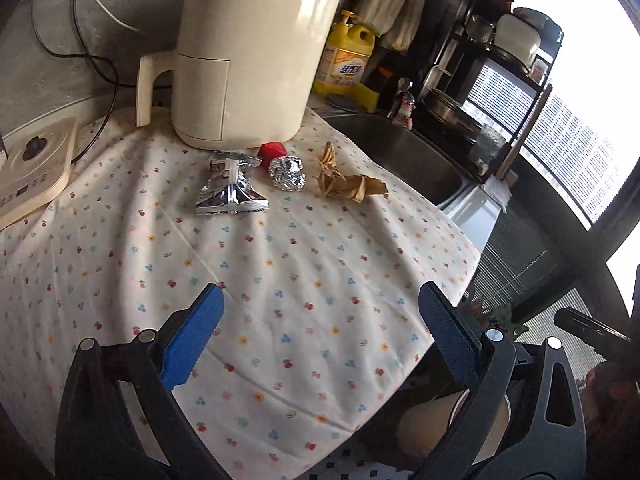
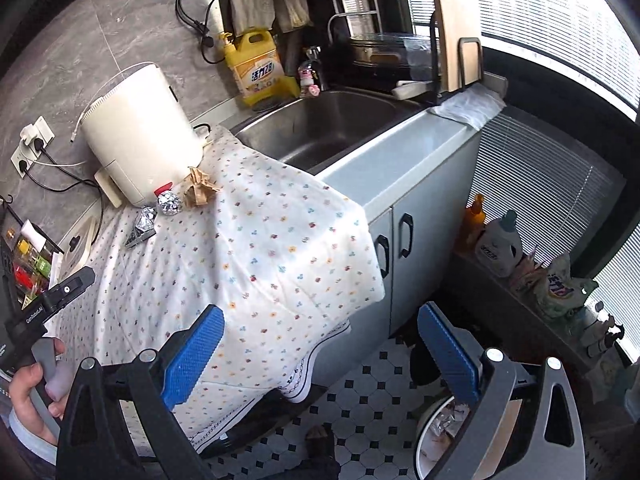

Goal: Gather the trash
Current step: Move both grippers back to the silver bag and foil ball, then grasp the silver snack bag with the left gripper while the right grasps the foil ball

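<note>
Both the left gripper (image 1: 320,312) and right gripper (image 2: 320,332) hold their fingers wide apart, empty; at twelve o'clock on the worktop (image 1: 280,280) lie a silver wrapper (image 1: 230,192), foil ball (image 1: 287,174) and brown paper (image 1: 348,186); probably light, crushable, best pinched across their crumpled middles.

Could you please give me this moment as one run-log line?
left gripper open, empty | right gripper open, empty | on floral cloth: silver foil wrapper, crumpled foil ball, brown crumpled paper

Black-framed left gripper (image 1: 320,312) and right gripper (image 2: 318,334), blue textured pads (image 2: 192,360), silver pivot screws (image 1: 493,335).
</note>
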Tool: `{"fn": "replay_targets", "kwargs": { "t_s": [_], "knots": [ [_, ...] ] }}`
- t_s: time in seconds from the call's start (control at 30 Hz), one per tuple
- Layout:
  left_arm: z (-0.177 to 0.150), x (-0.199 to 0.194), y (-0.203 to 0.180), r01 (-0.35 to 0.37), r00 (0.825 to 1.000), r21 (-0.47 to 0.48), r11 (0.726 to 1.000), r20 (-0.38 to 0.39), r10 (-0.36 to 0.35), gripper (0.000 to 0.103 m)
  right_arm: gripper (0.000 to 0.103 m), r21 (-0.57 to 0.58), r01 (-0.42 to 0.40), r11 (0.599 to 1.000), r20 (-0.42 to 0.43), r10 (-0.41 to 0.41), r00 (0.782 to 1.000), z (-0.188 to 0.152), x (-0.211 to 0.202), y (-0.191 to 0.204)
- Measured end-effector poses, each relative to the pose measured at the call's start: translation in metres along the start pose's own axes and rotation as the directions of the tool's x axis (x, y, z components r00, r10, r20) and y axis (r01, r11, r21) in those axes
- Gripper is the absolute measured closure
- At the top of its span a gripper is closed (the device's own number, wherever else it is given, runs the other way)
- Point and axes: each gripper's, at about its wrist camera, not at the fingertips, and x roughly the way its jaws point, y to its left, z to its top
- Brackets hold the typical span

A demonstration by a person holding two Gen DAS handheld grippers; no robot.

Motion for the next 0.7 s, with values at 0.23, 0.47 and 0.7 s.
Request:
{"fn": "replay_targets", "kwargs": {
  "t_s": [0.23, 0.47, 0.7],
  "knots": [
    [0.033, 0.024, 0.046, -0.011, 1.000, -0.017, 1.000, 0.004, 0.011, 0.007, 0.008, -0.006, -0.037, 0.999, 0.023, 0.038, 0.999, 0.023, 0.038, 0.049],
    [0.066, 0.050, 0.075, -0.009, 0.999, 0.007, 1.000, -0.031, 0.009, 0.016, 0.008, -0.011, -0.056, 0.998, 0.027, 0.057, 0.998, 0.047, 0.070, 0.091],
    [0.082, 0.095, 0.090, -0.005, 0.996, 0.005, 1.000, -0.093, 0.005, 0.023, 0.008, -0.040, -0.026, 0.999, 0.010, 0.027, 1.000, 0.062, 0.094, 0.109]
  ]
}}
